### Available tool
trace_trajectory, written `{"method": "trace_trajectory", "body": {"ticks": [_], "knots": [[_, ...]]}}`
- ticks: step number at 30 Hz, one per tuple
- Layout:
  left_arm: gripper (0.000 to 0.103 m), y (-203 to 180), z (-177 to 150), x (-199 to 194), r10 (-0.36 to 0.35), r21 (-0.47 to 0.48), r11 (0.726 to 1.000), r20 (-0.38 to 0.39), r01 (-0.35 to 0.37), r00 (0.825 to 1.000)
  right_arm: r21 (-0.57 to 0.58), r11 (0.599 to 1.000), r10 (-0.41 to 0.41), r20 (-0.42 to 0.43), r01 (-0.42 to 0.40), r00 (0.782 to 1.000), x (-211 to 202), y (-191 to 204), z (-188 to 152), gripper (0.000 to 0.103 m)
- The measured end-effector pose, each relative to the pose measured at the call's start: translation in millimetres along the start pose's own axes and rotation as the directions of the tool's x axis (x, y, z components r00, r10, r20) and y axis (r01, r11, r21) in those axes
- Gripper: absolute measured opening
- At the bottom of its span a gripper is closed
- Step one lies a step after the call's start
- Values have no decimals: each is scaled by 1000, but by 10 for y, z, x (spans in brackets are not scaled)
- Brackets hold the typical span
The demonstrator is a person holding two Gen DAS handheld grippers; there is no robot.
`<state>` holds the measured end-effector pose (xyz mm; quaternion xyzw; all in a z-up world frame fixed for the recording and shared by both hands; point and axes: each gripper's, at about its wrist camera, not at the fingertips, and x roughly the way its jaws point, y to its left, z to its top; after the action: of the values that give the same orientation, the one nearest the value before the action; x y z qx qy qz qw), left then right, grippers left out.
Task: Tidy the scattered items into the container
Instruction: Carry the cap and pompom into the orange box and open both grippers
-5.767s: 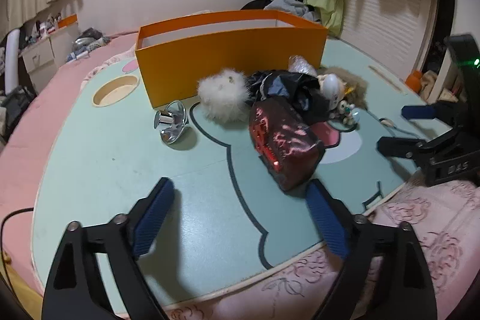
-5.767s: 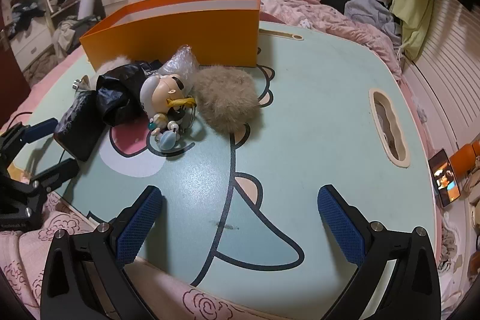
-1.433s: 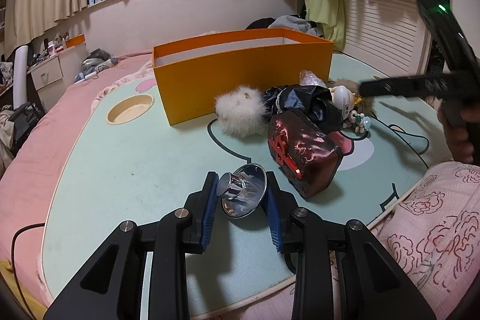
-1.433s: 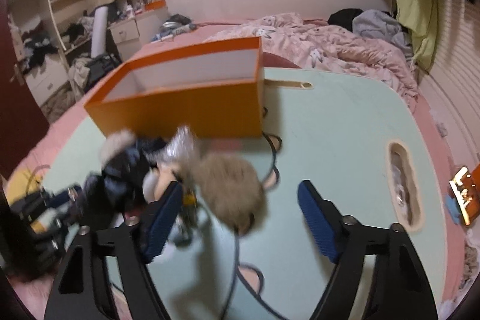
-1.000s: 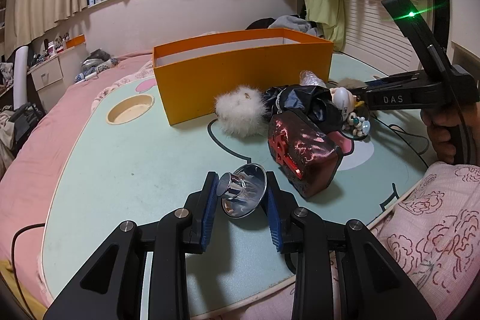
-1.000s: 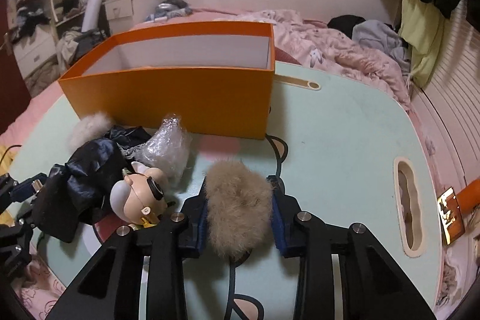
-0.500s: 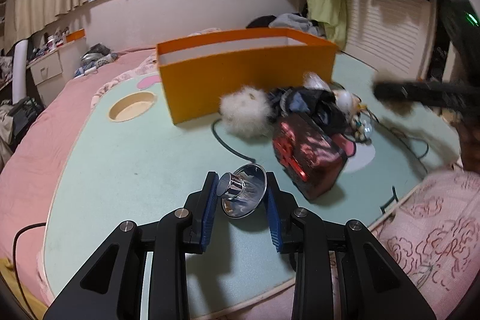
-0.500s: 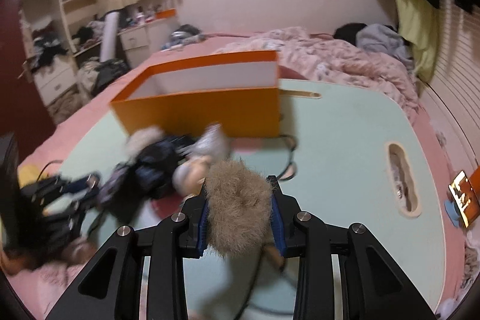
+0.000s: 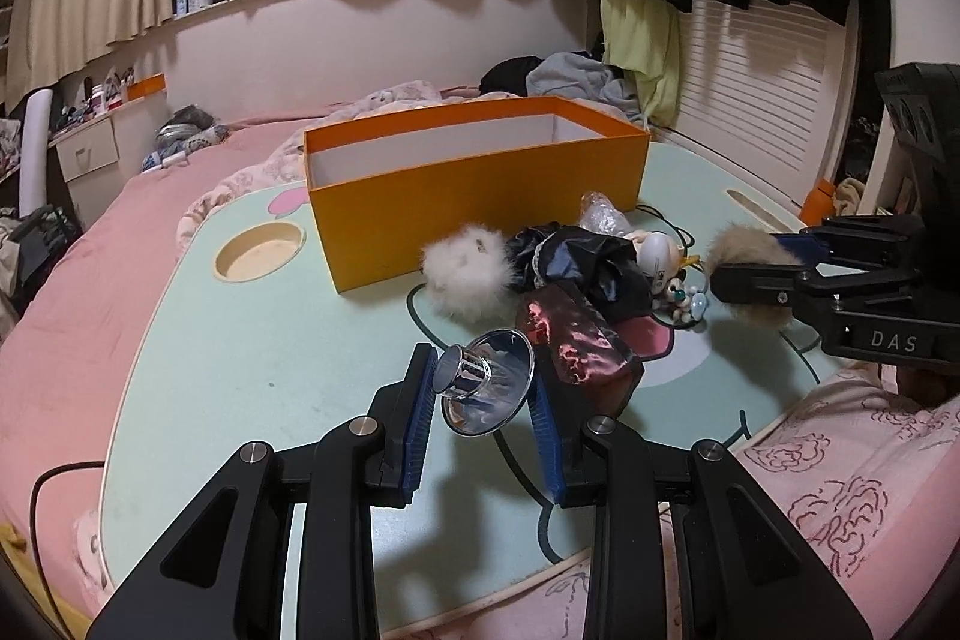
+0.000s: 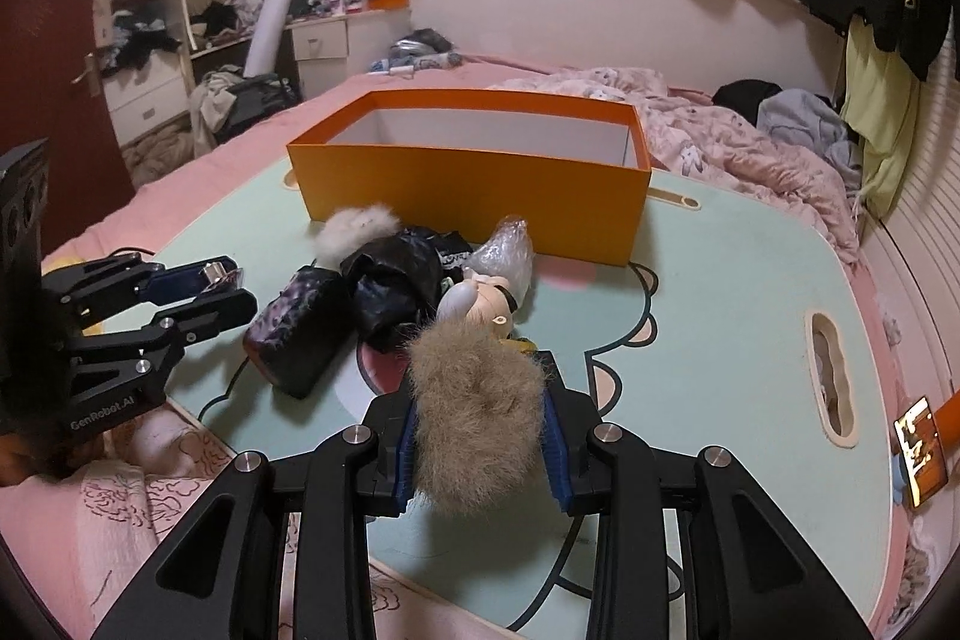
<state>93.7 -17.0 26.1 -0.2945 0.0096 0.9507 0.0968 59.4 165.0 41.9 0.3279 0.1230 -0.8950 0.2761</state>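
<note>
My left gripper (image 9: 483, 403) is shut on a shiny silver funnel (image 9: 489, 382), held above the mint table (image 9: 240, 352). My right gripper (image 10: 480, 436) is shut on a brown fur pom-pom (image 10: 477, 409), also raised; it also shows in the left wrist view (image 9: 750, 256). The open orange box (image 9: 474, 184) stands at the back of the table (image 10: 474, 172). In front of it lie a white pom-pom (image 9: 465, 274), a black bag (image 9: 588, 262), a dark red pouch (image 9: 576, 346), a small doll (image 10: 480, 301) and a clear plastic wrap (image 10: 510, 256).
The table has a round cup hole (image 9: 258, 253) at the left and a slot handle (image 10: 831, 376) at the right. A pink bed (image 9: 78, 268) surrounds the table. A pink floral cushion (image 9: 840, 460) lies at the near edge.
Both grippers have lifted their loads: the left raised the funnel off the table, the right carried the brown pom-pom up and back from the pile.
</note>
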Motion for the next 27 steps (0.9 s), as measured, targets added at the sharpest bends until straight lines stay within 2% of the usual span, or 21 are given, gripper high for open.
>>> {"method": "trace_trajectory", "body": {"ticks": [10, 14, 17, 19, 21, 27], "knots": [[32, -5, 127, -79, -7, -1, 1000, 39, 7, 999, 30, 999, 26, 7, -26, 1000, -17, -63, 26, 32], [32, 32, 331, -103, 0, 7, 1000, 78, 0, 997, 54, 998, 39, 28, -40, 999, -28, -138, 147, 32], [32, 79, 612, -47, 10, 7, 1000, 114, -11, 993, 49, 998, 39, 63, -43, 997, -28, -200, 386, 32], [32, 130, 878, 56, 14, 6, 1000, 134, -15, 991, 37, 999, 30, 85, -33, 996, 20, -238, 575, 32], [32, 188, 1093, 223, 7, 6, 1000, 123, -8, 992, 35, 999, 1, 92, -4, 996, 157, -301, 783, 32], [32, 357, 1463, 826, 52, -34, 998, 46, -51, 998, 46, 999, -12, 26, 11, 1000, 719, -442, 1136, 32]]}}
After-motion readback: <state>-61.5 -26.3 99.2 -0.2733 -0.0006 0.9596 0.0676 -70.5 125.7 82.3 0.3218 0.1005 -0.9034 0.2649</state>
